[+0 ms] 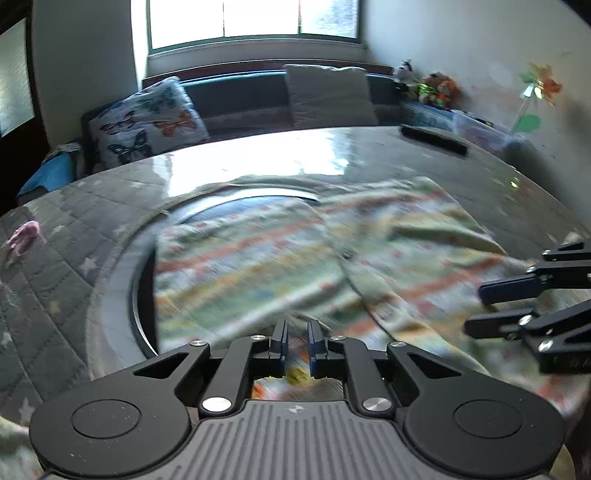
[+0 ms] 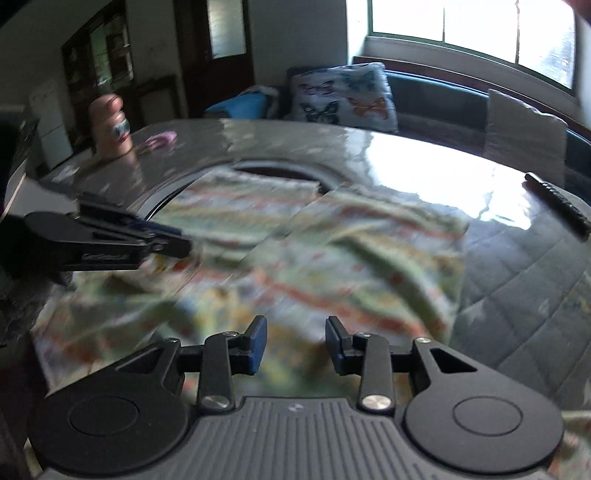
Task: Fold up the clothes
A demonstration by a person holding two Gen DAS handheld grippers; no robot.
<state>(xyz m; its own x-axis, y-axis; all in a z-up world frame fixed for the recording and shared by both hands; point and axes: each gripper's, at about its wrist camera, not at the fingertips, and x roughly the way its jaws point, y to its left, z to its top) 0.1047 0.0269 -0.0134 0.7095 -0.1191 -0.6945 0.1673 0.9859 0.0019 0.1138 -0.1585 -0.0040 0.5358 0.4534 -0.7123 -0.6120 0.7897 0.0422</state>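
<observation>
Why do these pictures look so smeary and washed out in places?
Left wrist view: the patterned garment is streaked by motion blur, and window light glares off the table. Right wrist view: the garment is blurred too, with glare on the tabletop; both fisheye views bend straight edges.

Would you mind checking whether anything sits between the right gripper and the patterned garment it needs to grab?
Nothing visible does. The right gripper hangs open directly over the patterned garment, with only cloth showing between its fingers. The left gripper works the garment's far left side, and the dark bar lies well off on the table.
</observation>
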